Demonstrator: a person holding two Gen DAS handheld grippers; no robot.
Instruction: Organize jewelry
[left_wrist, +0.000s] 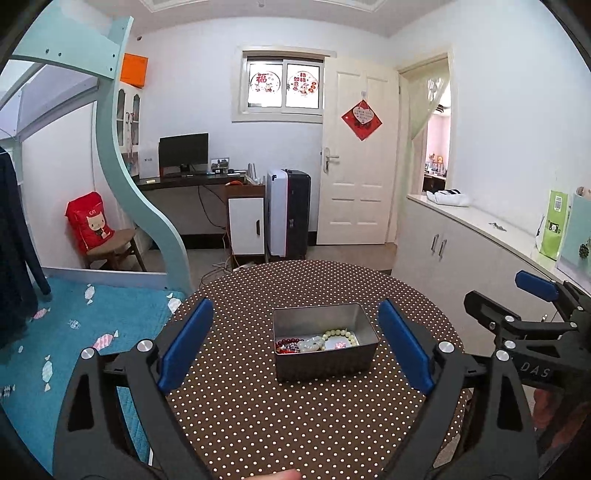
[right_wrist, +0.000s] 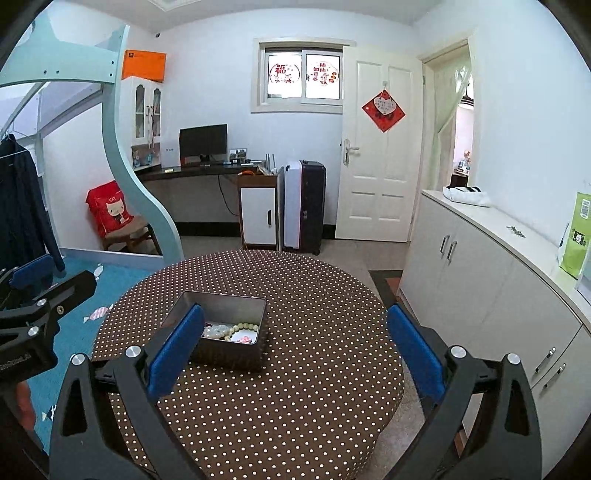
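A grey metal tin (left_wrist: 325, 363) stands on the round brown polka-dot table (left_wrist: 295, 424). Inside it lie a pale green bead bracelet (left_wrist: 341, 335), a red bead bracelet (left_wrist: 286, 345) and a whitish piece (left_wrist: 310, 345). My left gripper (left_wrist: 295, 347) is open and empty, held above the table, with the tin showing between its blue fingers (left_wrist: 184, 349). My right gripper (right_wrist: 295, 354) is open and empty, to the right of the tin (right_wrist: 229, 356), where the pale bracelet (right_wrist: 243, 326) shows. Each gripper shows at the edge of the other's view.
White cabinets (right_wrist: 480, 280) with a counter run along the right of the table. A teal rug (left_wrist: 74, 325) and a bunk-bed frame (left_wrist: 122, 177) lie to the left. A desk, a suitcase (left_wrist: 288, 214) and a door stand at the far wall.
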